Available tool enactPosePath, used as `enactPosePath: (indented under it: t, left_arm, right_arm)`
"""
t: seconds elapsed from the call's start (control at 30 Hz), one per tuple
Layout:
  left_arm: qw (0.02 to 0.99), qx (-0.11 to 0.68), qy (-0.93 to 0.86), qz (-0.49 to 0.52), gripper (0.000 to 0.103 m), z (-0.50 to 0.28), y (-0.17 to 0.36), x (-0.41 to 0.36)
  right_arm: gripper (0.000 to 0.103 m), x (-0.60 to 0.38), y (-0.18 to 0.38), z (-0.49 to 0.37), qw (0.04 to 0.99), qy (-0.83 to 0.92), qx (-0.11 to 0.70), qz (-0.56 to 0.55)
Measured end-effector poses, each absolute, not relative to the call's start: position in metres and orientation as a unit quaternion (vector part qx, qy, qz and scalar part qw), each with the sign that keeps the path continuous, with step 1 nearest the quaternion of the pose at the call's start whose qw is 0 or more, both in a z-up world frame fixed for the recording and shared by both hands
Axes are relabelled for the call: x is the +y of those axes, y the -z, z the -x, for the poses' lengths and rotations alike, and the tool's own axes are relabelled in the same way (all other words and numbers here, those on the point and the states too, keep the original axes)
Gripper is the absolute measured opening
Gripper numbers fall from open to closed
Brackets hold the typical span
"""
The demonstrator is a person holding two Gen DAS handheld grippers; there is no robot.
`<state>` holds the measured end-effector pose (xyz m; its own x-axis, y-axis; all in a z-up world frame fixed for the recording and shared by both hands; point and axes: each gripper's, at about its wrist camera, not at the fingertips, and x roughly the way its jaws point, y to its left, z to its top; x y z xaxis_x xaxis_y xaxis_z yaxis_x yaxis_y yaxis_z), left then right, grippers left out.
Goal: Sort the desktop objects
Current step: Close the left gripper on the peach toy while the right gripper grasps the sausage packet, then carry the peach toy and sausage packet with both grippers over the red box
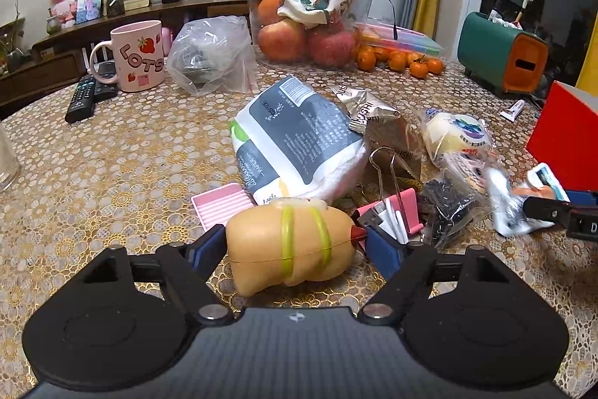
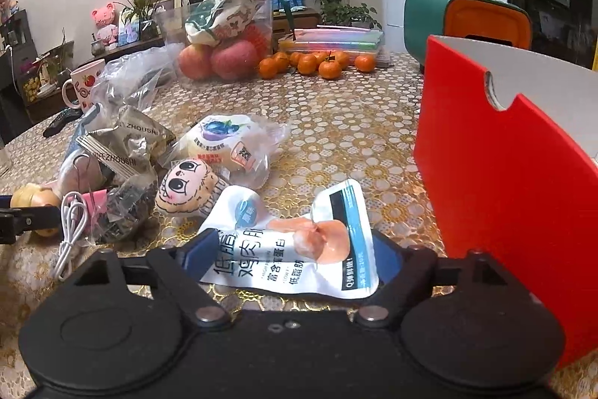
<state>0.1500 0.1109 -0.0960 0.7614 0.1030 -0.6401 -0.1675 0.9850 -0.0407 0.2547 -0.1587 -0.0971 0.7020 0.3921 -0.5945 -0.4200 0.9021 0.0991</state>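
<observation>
My left gripper is shut on a tan squishy toy with two yellow-green bands, held just above the tablecloth. My right gripper is shut on a white chicken-breast snack packet, close to the left of the red box. Between them lies a pile: a tissue pack, silver snack bags, a blueberry bun in plastic, a cartoon-face plush, a white cable, a pink clip holder and a bag of dark bits.
A pink mug, remotes and a clear plastic bag stand at the far left. A fruit container, tangerines and a green and orange box line the back. A pink card lies by the toy.
</observation>
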Motion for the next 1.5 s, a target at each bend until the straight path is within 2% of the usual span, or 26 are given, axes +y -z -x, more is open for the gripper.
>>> enactPosePath:
  t: [0.03, 0.07, 0.13, 0.2, 0.33, 0.7, 1.13, 1.5]
  left_arm:
    - [0.937, 0.338, -0.073, 0.046, 0.079, -0.15, 0.096, 0.11]
    - [0.937, 0.338, -0.075, 0.044, 0.078, -0.15, 0.096, 0.109]
    - [0.937, 0.337, -0.077, 0.046, 0.077, -0.149, 0.096, 0.109]
    - [0.937, 0.337, -0.078, 0.05, 0.076, -0.148, 0.095, 0.11]
    - [0.938, 0.334, -0.083, 0.052, 0.073, -0.144, 0.093, 0.112]
    - [0.943, 0.32, -0.084, 0.039, 0.07, -0.131, 0.077, 0.102]
    - [0.948, 0.31, -0.063, 0.043, 0.07, -0.109, 0.042, 0.076]
    - [0.955, 0.295, -0.008, 0.021, 0.07, -0.103, -0.001, 0.02]
  right_arm:
    - [0.059, -0.159, 0.096, -0.254, 0.921, -0.222, 0.321, 0.02]
    - [0.049, -0.159, 0.097, -0.254, 0.918, -0.221, 0.328, 0.02]
    - [0.045, -0.159, 0.099, -0.252, 0.918, -0.219, 0.328, 0.026]
    - [0.037, -0.159, 0.098, -0.249, 0.92, -0.217, 0.324, 0.031]
    - [0.008, -0.164, 0.094, -0.248, 0.921, -0.212, 0.326, 0.016]
    - [0.0, -0.159, 0.071, -0.225, 0.929, -0.222, 0.294, 0.021]
    - [0.0, -0.174, 0.031, -0.195, 0.939, -0.227, 0.259, 0.019]
    - [0.0, -0.214, -0.016, -0.174, 0.95, -0.221, 0.219, -0.012]
